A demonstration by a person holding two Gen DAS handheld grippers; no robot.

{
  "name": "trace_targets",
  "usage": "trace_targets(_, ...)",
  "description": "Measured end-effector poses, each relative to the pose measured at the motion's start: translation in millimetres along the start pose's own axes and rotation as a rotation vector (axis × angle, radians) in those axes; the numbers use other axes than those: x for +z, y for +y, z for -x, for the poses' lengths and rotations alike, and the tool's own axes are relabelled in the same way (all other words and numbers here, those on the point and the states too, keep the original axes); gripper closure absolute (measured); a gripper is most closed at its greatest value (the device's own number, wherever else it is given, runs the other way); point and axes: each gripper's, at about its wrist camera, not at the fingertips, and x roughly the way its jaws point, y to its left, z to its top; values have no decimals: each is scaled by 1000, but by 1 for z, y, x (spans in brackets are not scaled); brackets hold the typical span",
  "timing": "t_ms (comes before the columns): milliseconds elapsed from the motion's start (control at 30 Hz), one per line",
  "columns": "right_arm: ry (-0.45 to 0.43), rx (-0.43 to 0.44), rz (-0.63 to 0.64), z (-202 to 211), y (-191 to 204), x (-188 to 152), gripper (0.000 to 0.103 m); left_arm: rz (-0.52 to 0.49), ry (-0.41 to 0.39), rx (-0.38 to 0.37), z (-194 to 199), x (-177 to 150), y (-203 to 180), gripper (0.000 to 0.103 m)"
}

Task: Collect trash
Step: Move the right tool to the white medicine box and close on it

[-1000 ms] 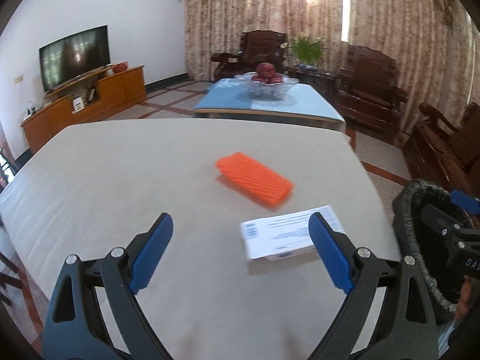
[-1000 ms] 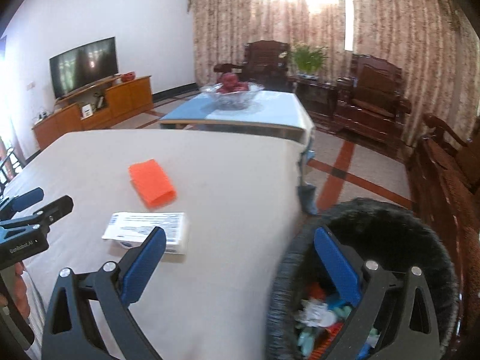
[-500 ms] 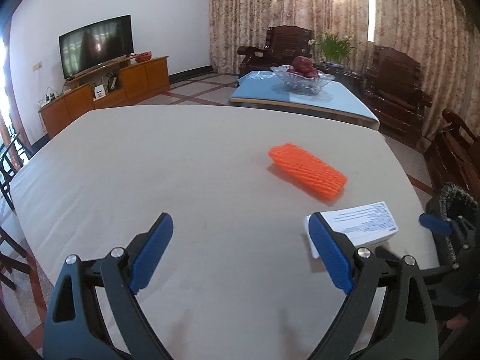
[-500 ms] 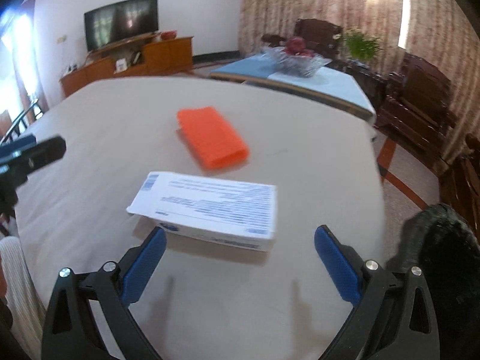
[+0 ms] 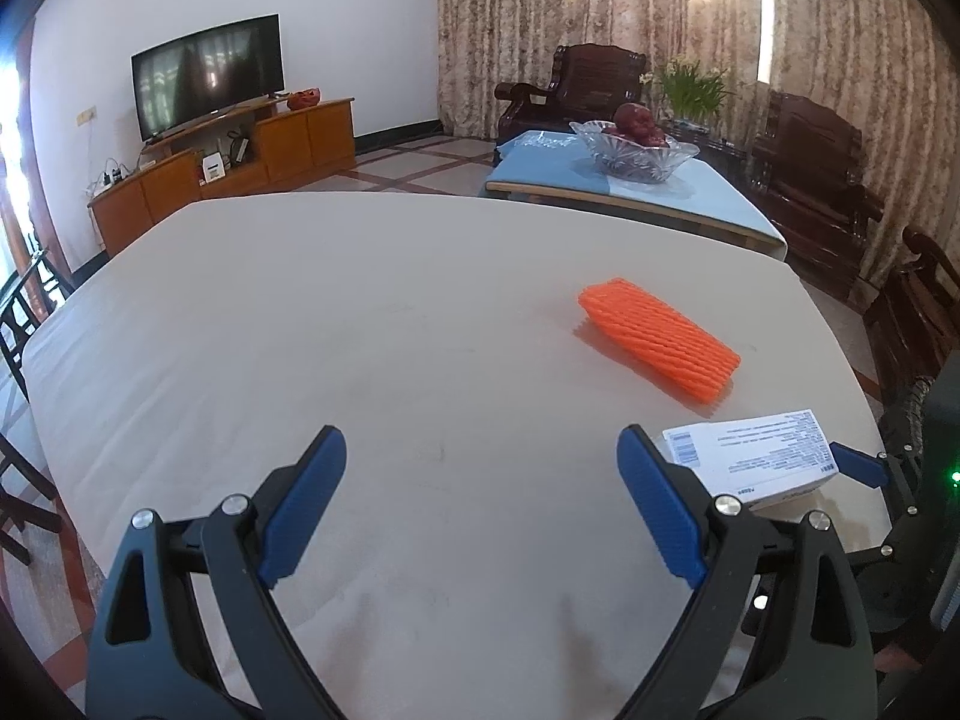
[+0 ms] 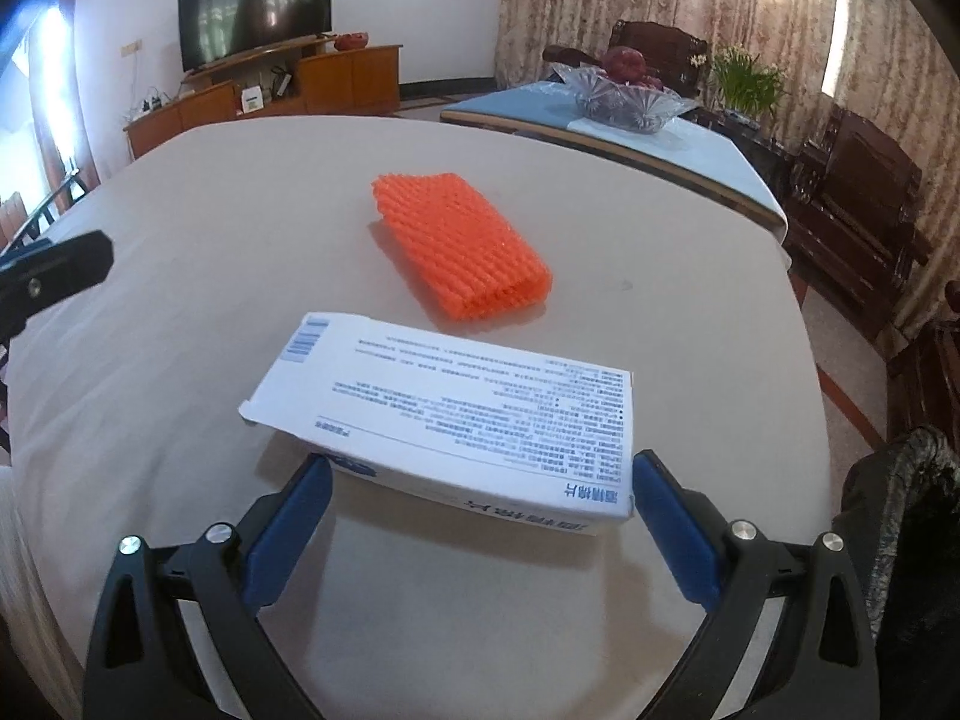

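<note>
**Right gripper aligned on a printed carton; foam sleeve waiting behind it**

While the left gripper (image 5: 480, 504) hangs over bare tablecloth with its jaws spread wide and nothing between them, the right gripper (image 6: 480, 516) is brought up to the white carton (image 6: 456, 408), its jaws also wide, one blue pad at each end of the carton's near edge. Whether either pad touches the cardboard cannot be told from the right wrist view; no squeeze is evident.

The carton lies flat on the table (image 6: 180, 276), printed face up, near the edge closest to the person. Just beyond it lies the orange foam net sleeve (image 6: 462, 246), close to the carton but seemingly apart from it. A dark bin (image 6: 912, 516) shows at the right margin, beside the table.

Handling, as judged: the carton is probably light, thin-walled and possibly empty, so it should crush or bow under a hard pinch along its length. A gentler closure across the short sides, or on the near edge where the folded wall stiffens it, seems safer. Its glossy face may slide on the cloth. The foam sleeve looks soft, springy and nearly weightless; a pinch at mid-body should hold it.
</note>
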Motion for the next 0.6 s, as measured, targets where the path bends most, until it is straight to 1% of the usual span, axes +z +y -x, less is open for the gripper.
trace_targets(133,17,13,-63,-9,-8,6,6,-2,3,4,-4,0,0,14)
trace_targets(233,13,20,-82,-10,-11,10,6,-1,10,10,-8,-1,-2,14)
trace_targets(400,-4,33,-57,-10,-14,14,6,2,22,14,-9,-6,-1,14)
trace_targets(500,-2,60,-20,-13,-17,16,6,1,23,16,-10,-6,-2,14)
trace_targets(600,5,92,-19,-18,-22,18,7,4,32,15,-12,-8,-3,14)
